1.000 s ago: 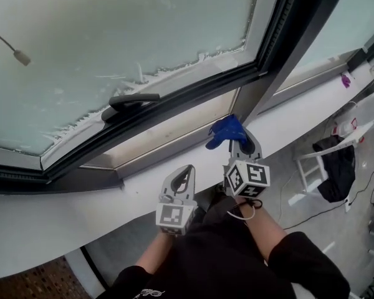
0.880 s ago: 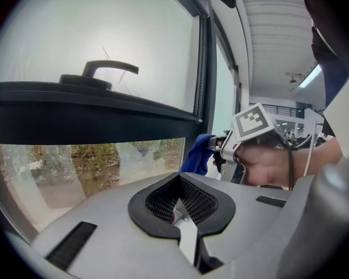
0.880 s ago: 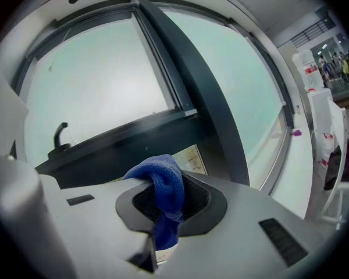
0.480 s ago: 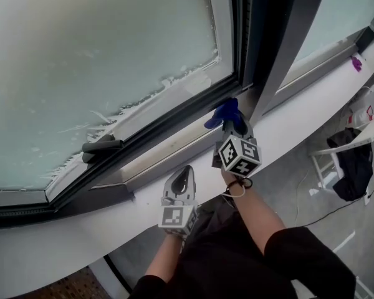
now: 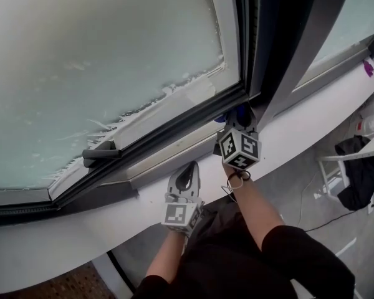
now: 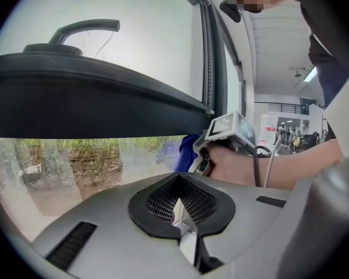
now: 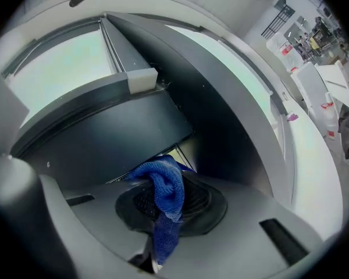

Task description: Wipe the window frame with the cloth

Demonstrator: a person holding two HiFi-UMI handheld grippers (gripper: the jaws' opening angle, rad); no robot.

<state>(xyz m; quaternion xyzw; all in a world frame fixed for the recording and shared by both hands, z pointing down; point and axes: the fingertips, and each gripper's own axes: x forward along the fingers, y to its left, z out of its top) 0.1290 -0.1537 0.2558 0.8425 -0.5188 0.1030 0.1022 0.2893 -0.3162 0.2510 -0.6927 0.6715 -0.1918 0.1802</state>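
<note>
The blue cloth (image 7: 168, 188) is pinched in my right gripper (image 7: 161, 228), which is shut on it. In the head view that right gripper (image 5: 239, 124) pushes the cloth (image 5: 240, 111) into the corner where the dark window frame (image 5: 174, 127) meets the upright post; only a scrap of blue shows. My left gripper (image 5: 186, 178) hovers over the white sill, shut and holding nothing. In the left gripper view its jaws (image 6: 178, 210) meet, and the cloth (image 6: 188, 150) shows under the dark sash (image 6: 93, 104).
The tilted sash carries a black handle (image 5: 101, 154), also seen as the handle (image 6: 84, 27) from below. The white sill (image 5: 81, 235) runs left to right. A small purple item (image 5: 366, 68) lies far right on the sill. Furniture and cables stand on the floor (image 5: 355, 173).
My right gripper has carried the cloth forward and up into the frame's corner, so most of the cloth is now hidden. The left gripper has stayed over the sill.
</note>
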